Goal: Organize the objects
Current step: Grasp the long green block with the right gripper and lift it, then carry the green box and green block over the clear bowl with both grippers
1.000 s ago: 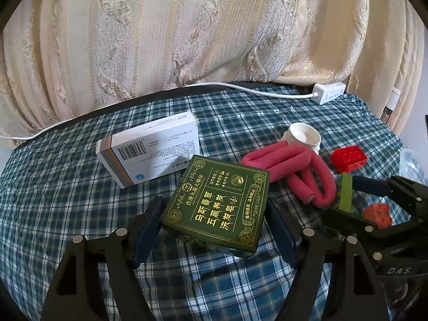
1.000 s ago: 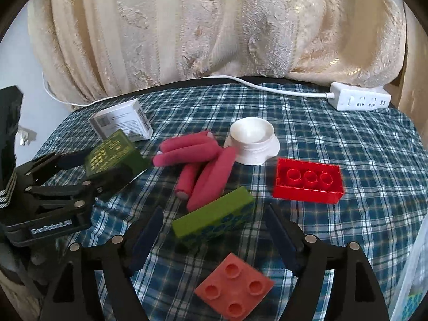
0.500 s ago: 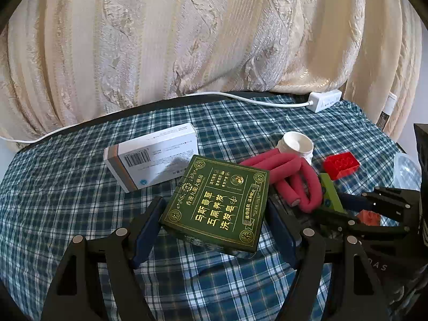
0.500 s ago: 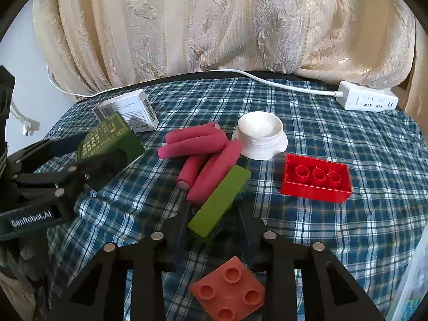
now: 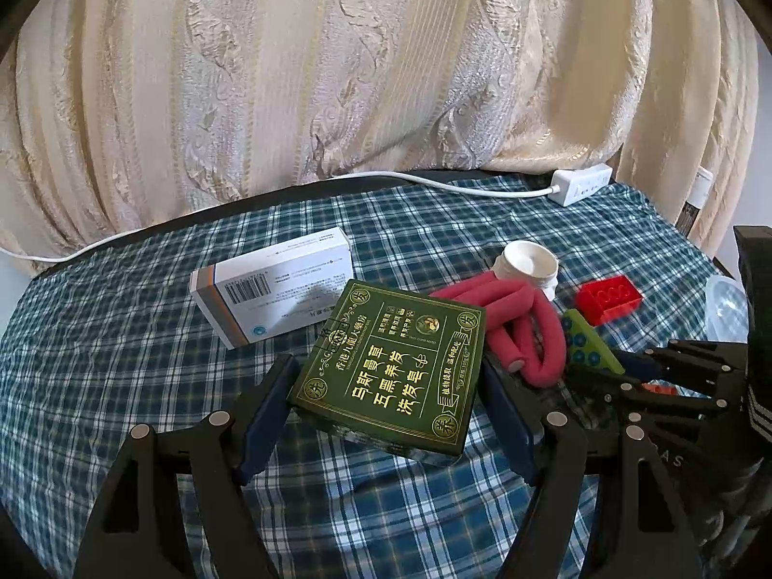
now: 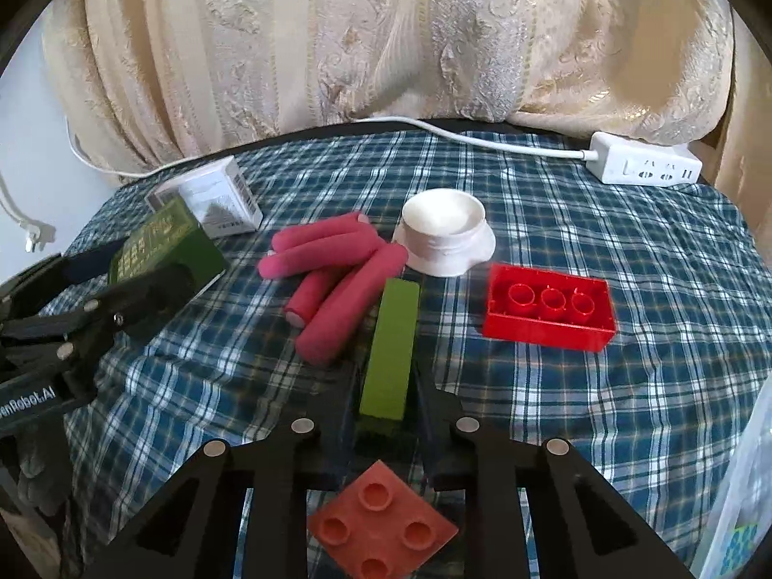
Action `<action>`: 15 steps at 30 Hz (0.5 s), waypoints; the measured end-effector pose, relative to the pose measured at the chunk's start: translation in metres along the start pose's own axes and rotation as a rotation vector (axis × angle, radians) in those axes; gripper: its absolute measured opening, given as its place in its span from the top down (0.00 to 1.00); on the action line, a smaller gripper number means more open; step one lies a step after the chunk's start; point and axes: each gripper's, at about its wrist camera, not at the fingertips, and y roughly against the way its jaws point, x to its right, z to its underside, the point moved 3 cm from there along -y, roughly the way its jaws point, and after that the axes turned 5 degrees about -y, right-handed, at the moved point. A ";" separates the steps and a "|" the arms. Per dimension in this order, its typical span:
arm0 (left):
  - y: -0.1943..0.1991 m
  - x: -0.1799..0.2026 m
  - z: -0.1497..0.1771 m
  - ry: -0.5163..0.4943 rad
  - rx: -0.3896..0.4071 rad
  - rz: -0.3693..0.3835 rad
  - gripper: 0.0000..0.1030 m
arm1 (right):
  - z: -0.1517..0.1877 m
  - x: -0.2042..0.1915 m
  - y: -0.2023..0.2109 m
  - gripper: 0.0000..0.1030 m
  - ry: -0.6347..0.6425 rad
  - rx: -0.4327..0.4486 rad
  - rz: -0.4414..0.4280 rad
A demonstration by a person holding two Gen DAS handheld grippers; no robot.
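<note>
Here, in the left wrist view, your left tongs held the dark green box between the two blue pads, gripped at its sides with its printed face turned up and its near edge lifted off the plaid cloth. The white carton lay just behind it on the bench, apart from the box. To the right sat the pink foam rollers, with the white cap behind them and the red brick further out. Nothing looked sorted yet; I judged the task to be at an early stage, with everything loose on the cloth and no collecting spot clear to me, though a clear plastic container showed at the right edge.

Then, in the right wrist view, your right tongs were closing on the green block, which stood on edge between the jaws and pointed away from you; the pads appeared to be against its long sides. The orange brick lay just below the tongs, studs up. The red brick, upside down, rested well to the right, and the rollers touched the block's far left side, so a lift could have dragged them.
</note>
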 end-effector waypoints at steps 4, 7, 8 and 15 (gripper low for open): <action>0.000 0.001 0.000 -0.003 -0.002 -0.001 0.26 | -0.001 -0.001 -0.002 0.77 -0.003 0.001 0.002; 0.002 0.003 0.001 -0.006 0.001 -0.003 0.26 | -0.001 0.000 0.001 0.84 -0.010 0.008 -0.002; 0.002 0.003 0.000 -0.005 0.003 -0.003 0.26 | -0.001 0.001 0.002 0.85 -0.018 0.009 -0.006; 0.010 0.001 -0.003 0.010 0.025 0.001 0.26 | -0.009 0.018 0.021 0.85 -0.138 0.052 -0.074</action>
